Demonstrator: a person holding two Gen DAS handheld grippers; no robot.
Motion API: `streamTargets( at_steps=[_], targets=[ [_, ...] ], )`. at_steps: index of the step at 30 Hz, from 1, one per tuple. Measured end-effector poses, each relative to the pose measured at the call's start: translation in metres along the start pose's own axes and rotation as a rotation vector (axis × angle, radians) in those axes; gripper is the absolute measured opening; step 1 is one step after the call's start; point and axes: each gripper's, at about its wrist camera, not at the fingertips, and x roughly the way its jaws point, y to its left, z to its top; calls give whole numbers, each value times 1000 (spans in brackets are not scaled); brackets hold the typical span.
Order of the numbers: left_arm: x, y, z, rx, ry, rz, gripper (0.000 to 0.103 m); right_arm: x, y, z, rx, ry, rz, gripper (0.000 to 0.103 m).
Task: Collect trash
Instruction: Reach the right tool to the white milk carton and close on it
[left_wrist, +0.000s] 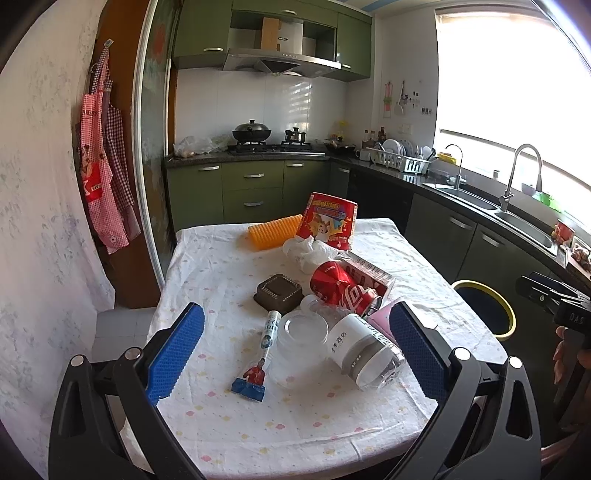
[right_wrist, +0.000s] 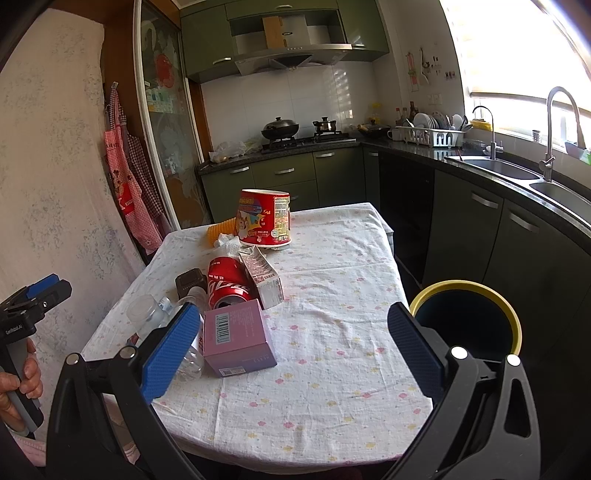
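Trash lies on the clothed table (left_wrist: 229, 413): a clear plastic bottle (left_wrist: 365, 354) on its side, a clear lidded cup (left_wrist: 301, 343), a red cola can (left_wrist: 345, 290), a milk carton (left_wrist: 369, 271), a pink box (right_wrist: 236, 338), crumpled tissue (left_wrist: 310, 251), a red paper tub (left_wrist: 328, 221) and a printed tube (left_wrist: 264, 350). My left gripper (left_wrist: 295, 354) is open and empty, above the near table with the cup and bottle between its fingers' line. My right gripper (right_wrist: 291, 350) is open and empty, beside the pink box. A dark bin with a yellow rim (right_wrist: 467, 321) stands right of the table.
An orange ridged block (left_wrist: 273, 232) and a brown square object (left_wrist: 279, 291) also lie on the table. Green cabinets, a stove with pots and a sink counter (right_wrist: 517, 173) line the back and right. A wall with hanging aprons (left_wrist: 103, 166) is on the left.
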Motion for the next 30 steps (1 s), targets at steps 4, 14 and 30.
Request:
streamTargets(
  at_steps=[4,14,30],
  targets=[
    [2,-1,-1,-1,8,-6,99,3,0,-4,1,3,-1,97],
    [2,-1,-1,-1,14,-11,99,5,-2,-6,2,6,0,97],
    [3,-2,-1,1,19,-12,99,8,-4,-7,4,9,-1,97]
  ],
)
